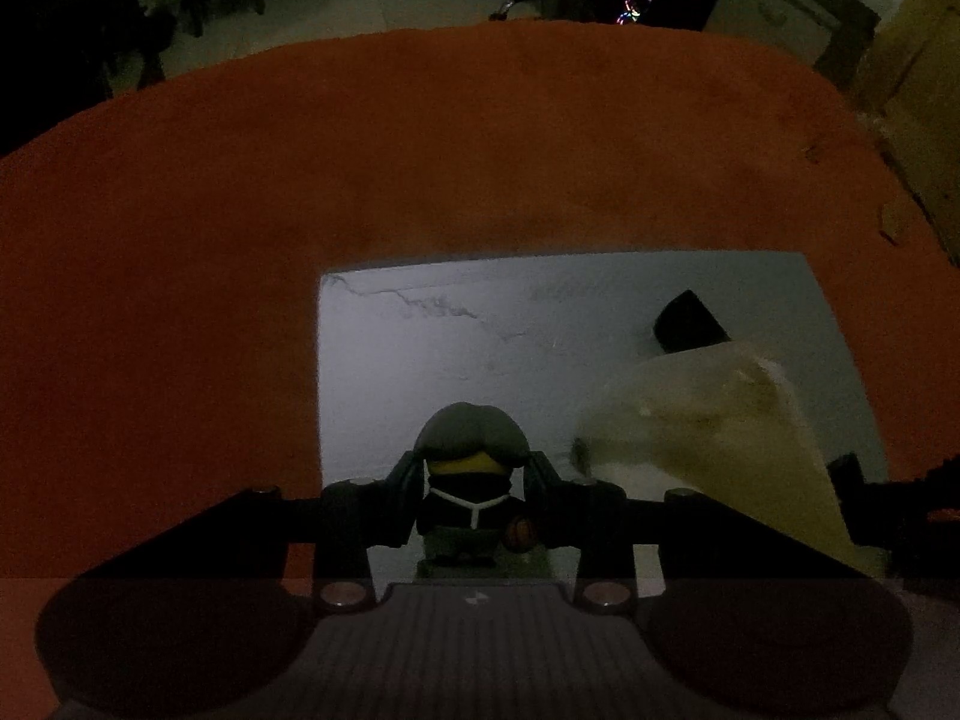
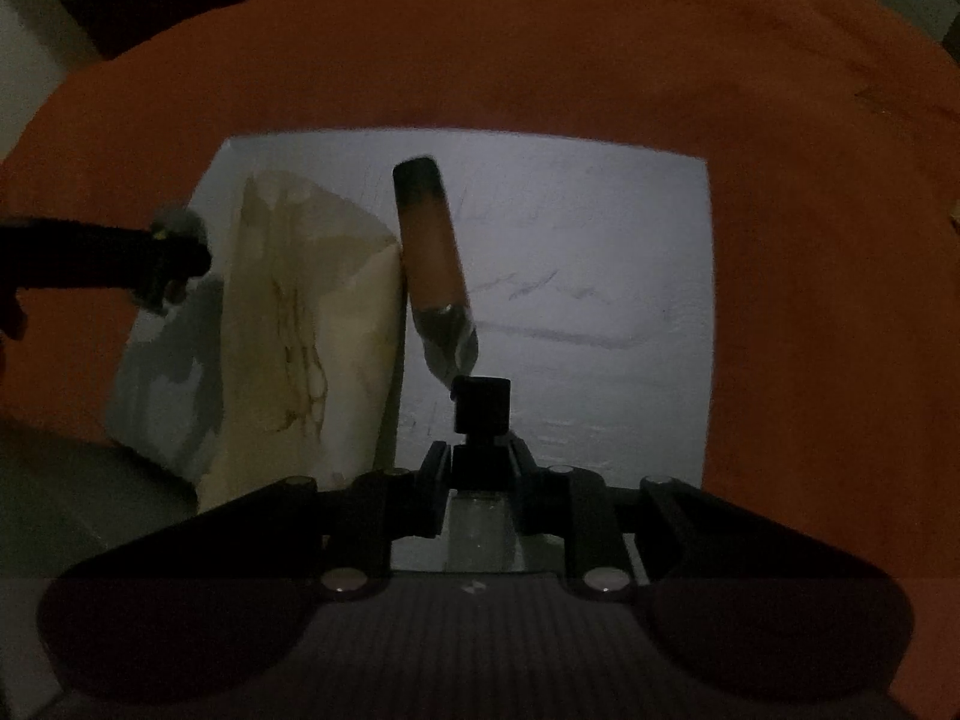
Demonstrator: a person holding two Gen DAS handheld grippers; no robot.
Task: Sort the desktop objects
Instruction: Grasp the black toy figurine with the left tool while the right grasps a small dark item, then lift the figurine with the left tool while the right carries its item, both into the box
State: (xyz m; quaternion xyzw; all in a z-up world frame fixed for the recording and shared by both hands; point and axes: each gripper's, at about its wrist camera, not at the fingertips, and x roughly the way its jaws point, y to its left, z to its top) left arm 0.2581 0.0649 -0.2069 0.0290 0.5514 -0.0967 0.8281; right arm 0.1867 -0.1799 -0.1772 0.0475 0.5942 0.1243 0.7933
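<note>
**Both grippers loaded over the white sheet**

While the left gripper [image 1: 471, 498] pinches a small toy figure w/ grey hair, yellow face and black suit [image 1: 469, 480], the right gripper [image 2: 480, 468] is pressed onto a small clear bottle w/ a black square cap [image 2: 482, 420]. Both things are held low over the white rectangular sheet [image 2: 600, 240] on the bench, near its near edge. A crumpled cream paper bag [image 2: 300, 330] lies on the sheet's left part, and a tan tube w/ dark cap and silvery crimped end [image 2: 432, 240] lies just beside it, approx. mid-sheet.

Step in hand, as I judge: either both items are just gripped for carrying off, or they're arriving to be set down; the pics fit both. Either way, grips need to stay firm and the bottle upright.

Surface: orange-red fuzzy cloth [image 1: 240, 210] covers the bench. Room is dim; pale floor, dark furniture, and a ring of coloured lights [image 1: 636, 0] beyond the far edge.
</note>
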